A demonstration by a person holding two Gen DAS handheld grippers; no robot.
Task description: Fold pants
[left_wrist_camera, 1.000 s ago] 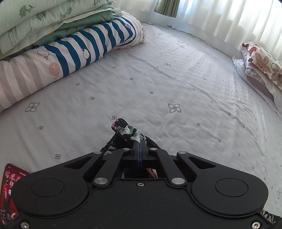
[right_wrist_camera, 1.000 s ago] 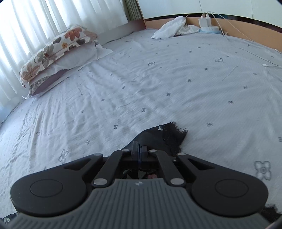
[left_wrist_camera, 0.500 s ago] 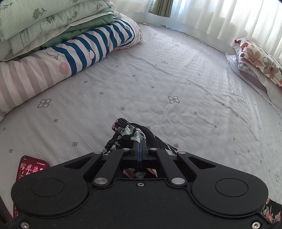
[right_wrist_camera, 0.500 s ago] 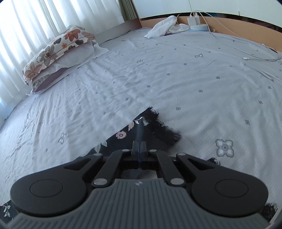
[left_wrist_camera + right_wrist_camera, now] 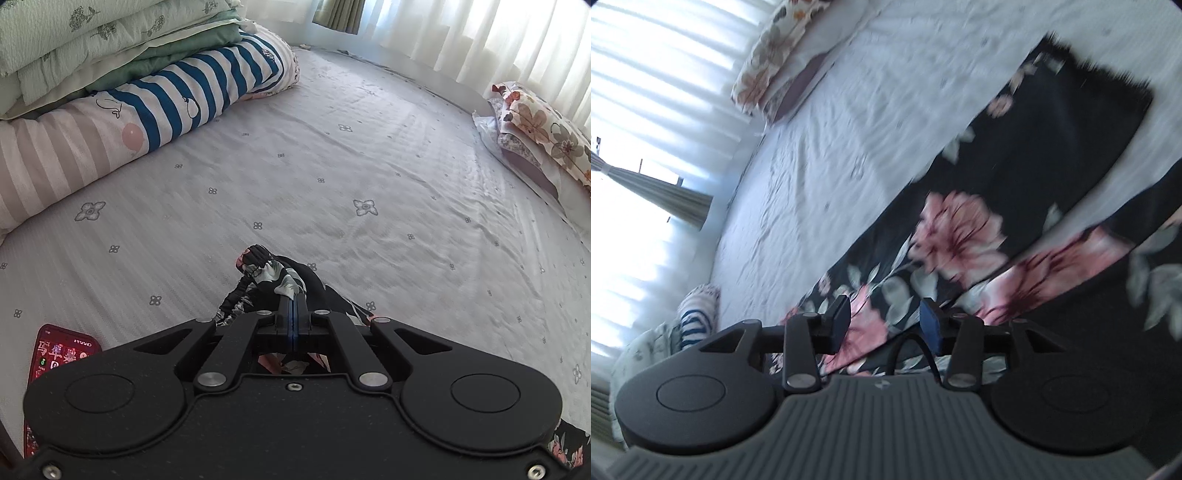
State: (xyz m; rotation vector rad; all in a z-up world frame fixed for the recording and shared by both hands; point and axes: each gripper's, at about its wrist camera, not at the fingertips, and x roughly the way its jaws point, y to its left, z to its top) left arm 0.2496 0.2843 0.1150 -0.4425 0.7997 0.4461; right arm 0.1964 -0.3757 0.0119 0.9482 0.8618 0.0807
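The pants are black with pink flowers and grey leaves. In the left wrist view my left gripper is shut on a bunched part of the pants, apparently the waistband, just above the bed sheet. In the right wrist view the pants lie spread flat on the sheet, with a fringed leg end at the upper right. My right gripper is open and empty, tilted, hovering over the floral cloth. The view is motion-blurred.
A red phone lies on the grey bed sheet left of my left gripper. Stacked quilts with a blue-striped one line the left. A floral pillow lies by the curtained window, also in the right wrist view.
My right gripper has let go of the pant leg end, opened, and swung round over the spread pants. My left gripper has kept its hold and drawn back a little.
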